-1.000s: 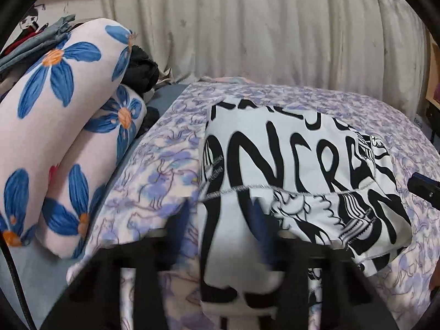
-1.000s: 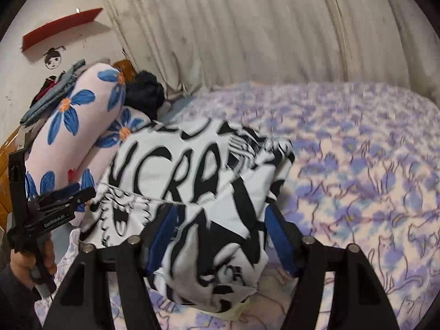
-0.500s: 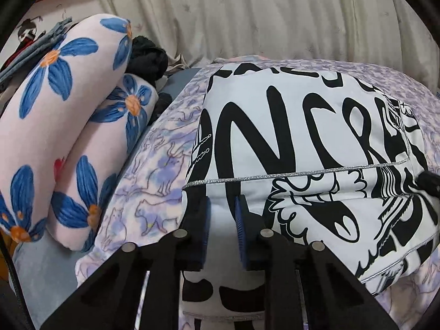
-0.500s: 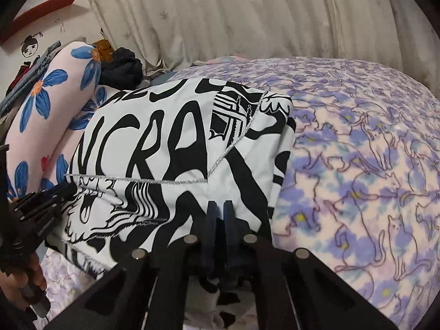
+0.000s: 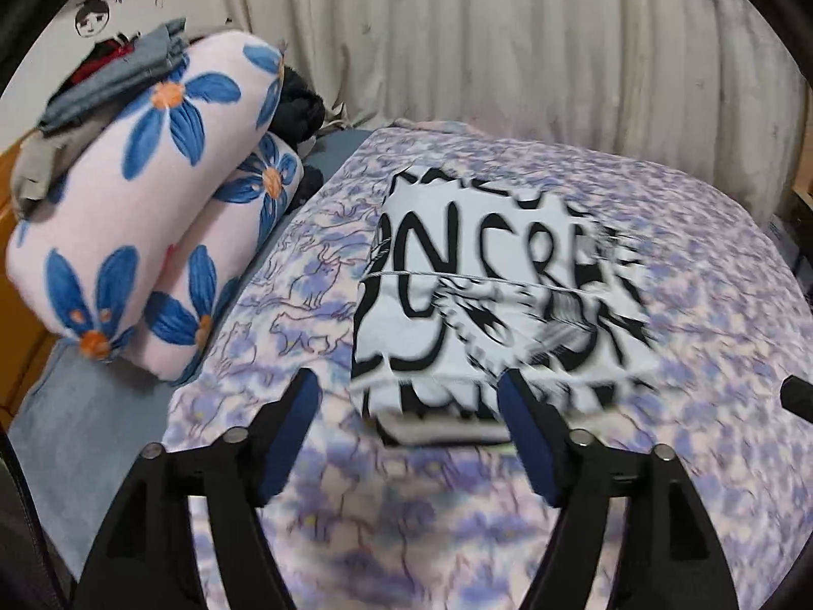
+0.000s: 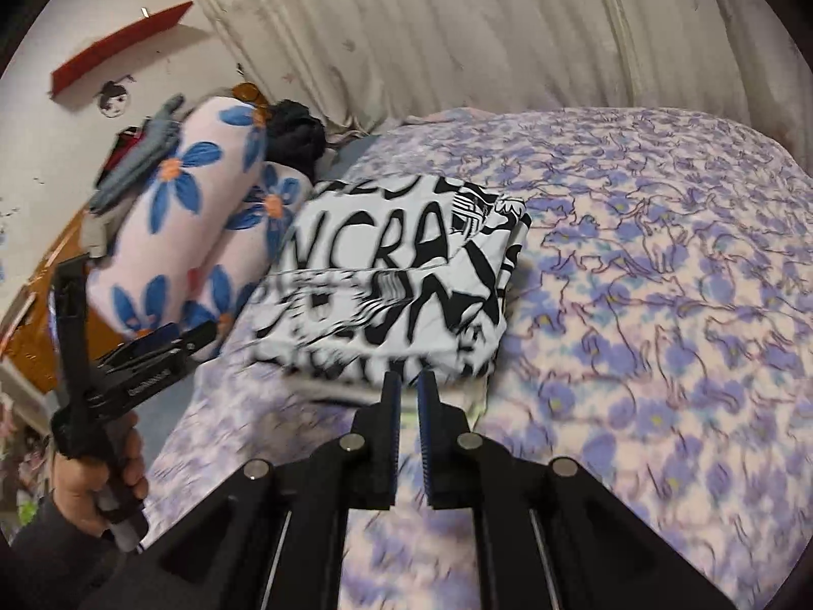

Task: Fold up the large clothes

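A white garment with bold black lettering (image 5: 482,295) (image 6: 396,295) lies folded in a thick rectangle on the purple cat-print bedspread (image 5: 406,508). My left gripper (image 5: 406,386) hovers just short of the garment's near edge, its jaws opening wide, with nothing held between them. The right wrist view shows that same left gripper (image 6: 127,351) at the left, held by a hand (image 6: 96,483). My right gripper (image 6: 409,381) is shut in front of the garment's near edge, and no cloth is caught in it. Its tip (image 5: 798,396) pokes in at the right edge of the left wrist view.
Two rolled pink bolsters with blue flowers (image 5: 142,213) (image 6: 193,234) lie along the bed's left side, with grey clothes (image 5: 101,96) piled on top. A black bundle (image 5: 300,107) sits behind them. A pale curtain (image 5: 508,40) closes the far side. The bedspread (image 6: 660,305) stretches bare to the right.
Both grippers have pulled back and up off the garment. The left jaws let go of the cloth and spread wide. The right jaws closed, then came away with no cloth in them.
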A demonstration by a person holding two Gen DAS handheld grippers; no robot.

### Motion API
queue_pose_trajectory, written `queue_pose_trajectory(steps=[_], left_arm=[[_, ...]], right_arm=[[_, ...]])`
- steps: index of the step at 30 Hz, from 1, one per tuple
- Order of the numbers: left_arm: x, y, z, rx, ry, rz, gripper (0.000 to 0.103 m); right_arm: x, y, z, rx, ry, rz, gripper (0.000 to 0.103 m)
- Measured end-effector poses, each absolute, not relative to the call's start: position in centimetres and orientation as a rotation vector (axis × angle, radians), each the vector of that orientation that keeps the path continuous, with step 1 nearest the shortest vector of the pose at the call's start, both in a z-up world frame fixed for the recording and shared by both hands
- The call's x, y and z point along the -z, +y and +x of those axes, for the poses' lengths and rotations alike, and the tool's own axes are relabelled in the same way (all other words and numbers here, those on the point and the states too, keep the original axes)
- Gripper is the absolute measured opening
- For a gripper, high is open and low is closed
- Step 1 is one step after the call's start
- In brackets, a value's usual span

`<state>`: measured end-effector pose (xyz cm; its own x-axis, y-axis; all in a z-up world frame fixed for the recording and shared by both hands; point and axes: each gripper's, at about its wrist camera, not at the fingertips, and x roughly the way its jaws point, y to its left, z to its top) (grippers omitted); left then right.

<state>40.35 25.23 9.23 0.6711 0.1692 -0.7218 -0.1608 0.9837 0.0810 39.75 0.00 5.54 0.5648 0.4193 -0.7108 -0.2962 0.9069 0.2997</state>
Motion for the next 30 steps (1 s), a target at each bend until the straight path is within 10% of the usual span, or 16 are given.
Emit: queue_pose_trajectory(steps=[13,30], left_arm=[[-15.7,16.5,24.6,-0.044,0.811,0.0,0.091],[-8.4,8.6,13.3,-0.016,0.808,-0.048,0.097]], right_arm=[[-11.6,-4.4,27.0,-0.408,0.902,0.094,0.021],[-2.6,-11.1,15.3,-0.224,0.879,0.076,0.057]])
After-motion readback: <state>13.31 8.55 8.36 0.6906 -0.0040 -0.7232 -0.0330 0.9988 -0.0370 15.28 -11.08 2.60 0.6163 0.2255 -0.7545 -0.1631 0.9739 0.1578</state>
